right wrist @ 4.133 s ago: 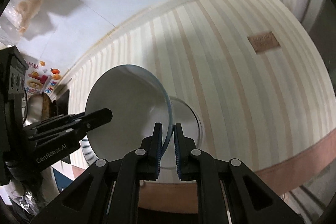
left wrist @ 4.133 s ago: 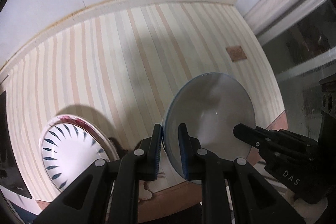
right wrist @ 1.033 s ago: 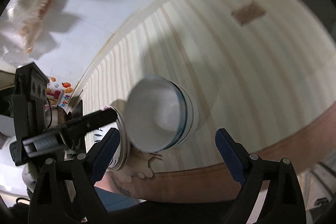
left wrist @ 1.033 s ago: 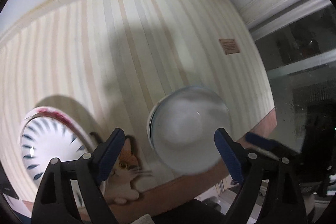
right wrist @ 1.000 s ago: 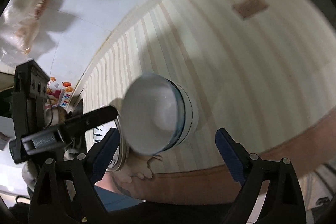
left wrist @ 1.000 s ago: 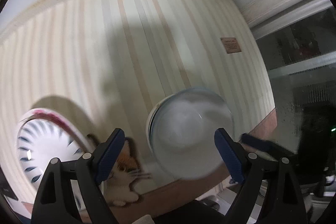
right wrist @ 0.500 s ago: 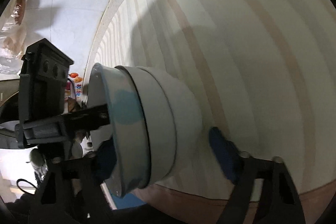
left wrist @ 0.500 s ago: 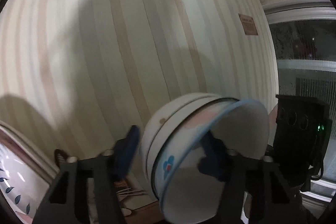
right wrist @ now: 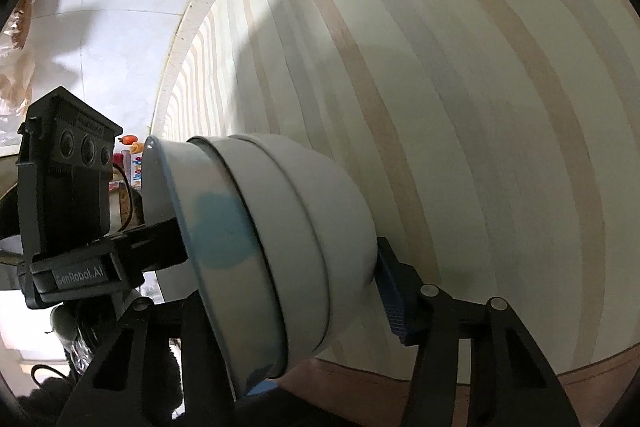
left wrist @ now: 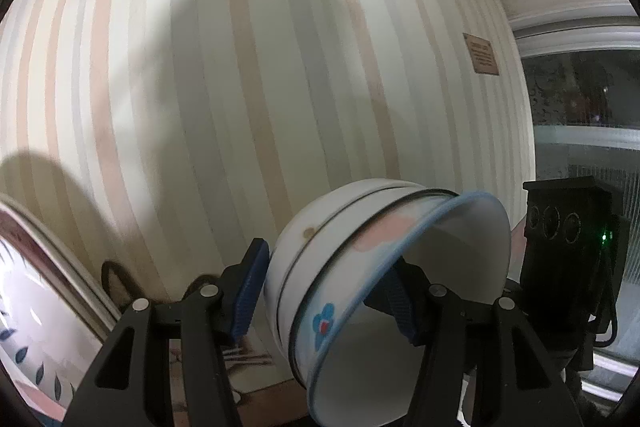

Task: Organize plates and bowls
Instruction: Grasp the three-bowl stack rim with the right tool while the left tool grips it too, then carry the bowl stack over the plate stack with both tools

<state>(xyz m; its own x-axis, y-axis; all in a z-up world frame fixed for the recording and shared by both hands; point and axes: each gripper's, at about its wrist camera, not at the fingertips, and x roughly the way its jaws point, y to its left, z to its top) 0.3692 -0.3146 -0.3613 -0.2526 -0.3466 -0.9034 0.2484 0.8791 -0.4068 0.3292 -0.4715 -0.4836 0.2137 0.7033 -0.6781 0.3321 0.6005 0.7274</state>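
Note:
A nested stack of white bowls (left wrist: pixel 360 267) fills the lower middle of the left wrist view; the top bowl has a blue rim and a blue flower mark. My left gripper (left wrist: pixel 328 291) straddles the stack, its blue pads against the bowls on both sides. In the right wrist view the same stack (right wrist: pixel 280 243) sits between the pads of my right gripper (right wrist: pixel 288 291), which clamps it from the opposite side. A white plate with dark leaf marks (left wrist: pixel 36 347) lies at the lower left.
The striped tablecloth (left wrist: pixel 240 87) spreads under everything, with a brown label (left wrist: pixel 484 59) at the far right. A dark window (left wrist: pixel 580 99) is beyond it. Colourful packets (right wrist: pixel 130 163) stand at the table's left end.
Four seconds ago each gripper pinched the rim of one bowl. Both then opened, moved down close to the stack, and now close around it from opposite sides.

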